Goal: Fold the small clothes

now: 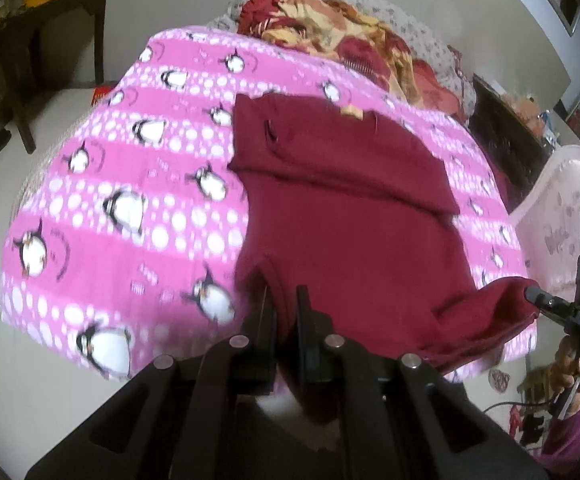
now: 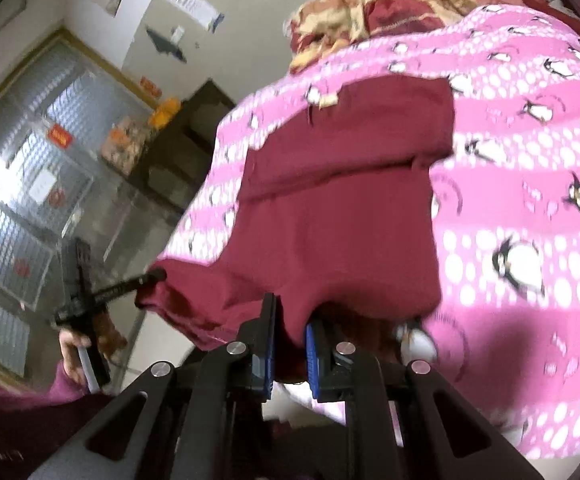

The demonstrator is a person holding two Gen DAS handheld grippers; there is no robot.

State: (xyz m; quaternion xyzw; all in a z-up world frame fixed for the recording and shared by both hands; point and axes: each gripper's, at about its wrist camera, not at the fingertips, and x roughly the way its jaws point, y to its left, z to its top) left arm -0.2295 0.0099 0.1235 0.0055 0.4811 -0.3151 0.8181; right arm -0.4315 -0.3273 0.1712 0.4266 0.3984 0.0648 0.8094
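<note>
A dark red garment [image 1: 354, 208] lies on a pink penguin-print sheet [image 1: 130, 184], its far part folded over. My left gripper [image 1: 284, 300] is shut on the garment's near hem. My right gripper shows at the right edge of the left wrist view [image 1: 530, 292], shut on the garment's other near corner. In the right wrist view the garment [image 2: 330, 208] lies on the sheet [image 2: 530, 200], and my right gripper [image 2: 290, 316] is shut on its near edge. The left gripper [image 2: 158, 276] holds the left corner there.
A red and yellow blanket [image 1: 330, 28] is heaped at the bed's far end. A dark table [image 1: 38, 56] stands to the left on the floor. A white headboard [image 1: 562, 216] is at the right. A glass door [image 2: 30, 168] lies beyond.
</note>
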